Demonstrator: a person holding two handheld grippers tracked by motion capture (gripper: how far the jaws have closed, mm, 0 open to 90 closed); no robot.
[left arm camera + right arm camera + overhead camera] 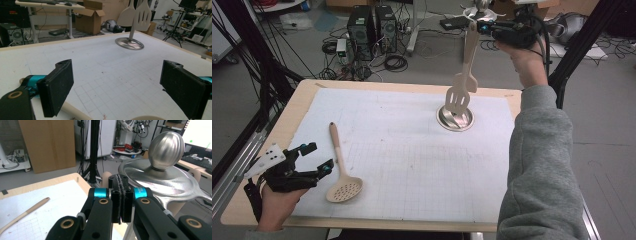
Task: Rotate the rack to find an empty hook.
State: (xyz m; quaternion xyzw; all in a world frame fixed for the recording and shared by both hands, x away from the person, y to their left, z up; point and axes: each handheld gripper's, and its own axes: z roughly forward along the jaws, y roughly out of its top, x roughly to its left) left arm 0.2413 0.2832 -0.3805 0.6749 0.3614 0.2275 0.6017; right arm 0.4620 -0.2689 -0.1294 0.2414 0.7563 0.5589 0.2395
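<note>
A beige skimmer spoon (343,189) lies on the white mat at the front left, handle pointing away. My left gripper (319,157) rests just left of it, open, with nothing between the jaws; its handle (73,111) passes under the left jaw. A metal utensil stand (455,119) stands at the back right. From its domed top (166,148) hang a slotted spatula (457,97) and a plain turner (126,16). My right gripper (480,26) is held high against the stand's top by the spatula's handle end. Its pads (121,195) meet with nothing seen between them.
The white gridded mat (412,160) covers most of the wooden table (302,92). The person's grey sleeve (539,165) runs up the right side. Beyond the table are computer towers (372,25), cables and black frame posts (579,45).
</note>
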